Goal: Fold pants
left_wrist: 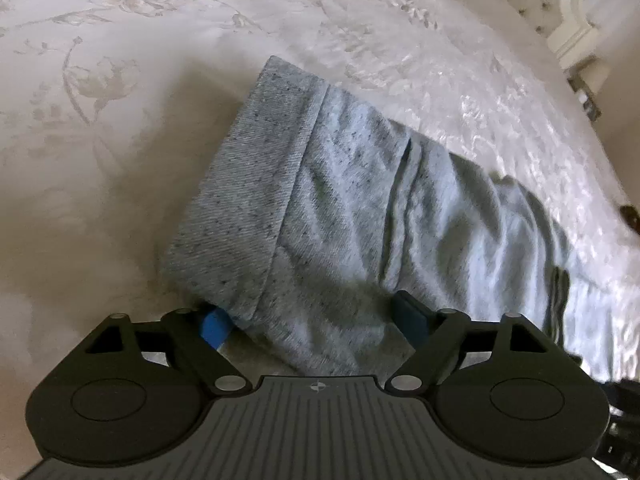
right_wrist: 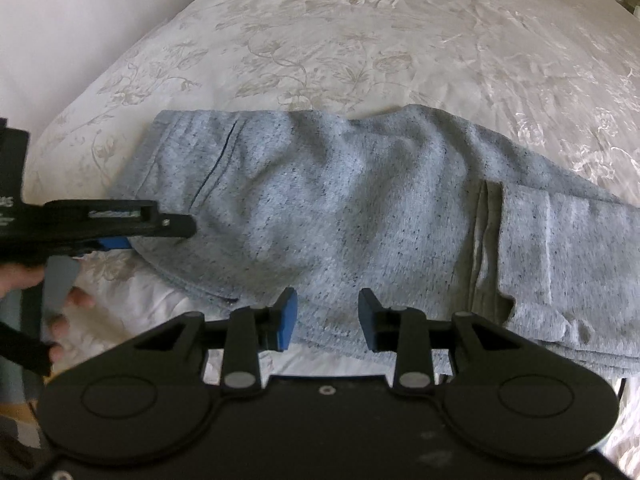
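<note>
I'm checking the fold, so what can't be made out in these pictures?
- Right wrist view: the pants run off the right edge, so the rest is cut off.
- Left wrist view: the pants' near edge is hidden behind the left tool.
- Right wrist view: the layers under the fold are covered by the top layer.

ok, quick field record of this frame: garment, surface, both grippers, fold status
garment: speckled light-grey knit pants, lying across the bed, cuff end doubled over the leg
surface: white floral-patterned bedspread
left gripper: jaws wide open, waistband edge between them, not pinched
right gripper: partly open over the near hem, nothing clamped
fold status: partly folded, neither gripper holding cloth
</note>
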Action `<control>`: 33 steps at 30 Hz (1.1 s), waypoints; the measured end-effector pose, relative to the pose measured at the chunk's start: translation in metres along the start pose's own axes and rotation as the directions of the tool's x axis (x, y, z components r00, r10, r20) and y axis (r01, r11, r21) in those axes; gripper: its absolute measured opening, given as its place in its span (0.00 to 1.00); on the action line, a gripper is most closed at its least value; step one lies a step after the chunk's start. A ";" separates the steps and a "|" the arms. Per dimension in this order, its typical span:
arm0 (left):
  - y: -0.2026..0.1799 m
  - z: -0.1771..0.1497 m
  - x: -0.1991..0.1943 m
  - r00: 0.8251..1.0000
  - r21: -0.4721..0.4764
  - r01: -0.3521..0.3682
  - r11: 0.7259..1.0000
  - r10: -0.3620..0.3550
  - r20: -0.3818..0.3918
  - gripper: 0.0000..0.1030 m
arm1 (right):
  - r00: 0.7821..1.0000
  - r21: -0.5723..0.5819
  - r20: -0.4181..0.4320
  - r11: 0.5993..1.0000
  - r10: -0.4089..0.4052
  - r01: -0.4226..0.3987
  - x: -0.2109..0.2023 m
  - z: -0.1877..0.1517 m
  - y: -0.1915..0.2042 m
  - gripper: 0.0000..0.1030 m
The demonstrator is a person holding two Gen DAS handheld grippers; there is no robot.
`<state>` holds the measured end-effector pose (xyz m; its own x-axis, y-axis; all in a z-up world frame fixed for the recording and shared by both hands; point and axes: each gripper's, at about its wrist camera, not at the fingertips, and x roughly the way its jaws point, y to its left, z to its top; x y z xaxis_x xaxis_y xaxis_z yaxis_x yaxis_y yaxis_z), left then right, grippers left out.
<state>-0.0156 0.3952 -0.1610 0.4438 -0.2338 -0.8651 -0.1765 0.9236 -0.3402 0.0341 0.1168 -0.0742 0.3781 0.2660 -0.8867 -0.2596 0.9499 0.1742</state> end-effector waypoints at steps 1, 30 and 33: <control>0.001 0.001 0.001 1.000 -0.016 0.008 1.000 -0.008 0.001 0.79 | 1.000 0.000 -0.001 1.000 0.000 0.000 -0.001 -0.001 0.000 0.35; -0.133 -0.005 -0.092 0.937 0.171 -0.155 0.973 0.089 0.338 0.24 | 0.990 0.007 -0.116 0.996 0.085 -0.085 0.041 -0.025 -0.073 0.03; -0.174 -0.008 -0.110 0.913 0.228 -0.171 0.958 0.068 0.402 0.24 | 0.983 0.027 -0.056 0.984 0.176 -0.175 0.016 -0.021 -0.097 0.04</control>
<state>-0.0410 0.2580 -0.0096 0.7466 -0.0288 -0.6646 -0.0451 0.9946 -0.0937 0.0464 0.0250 -0.1140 0.2763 0.4194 -0.8647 -0.2978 0.8928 0.3379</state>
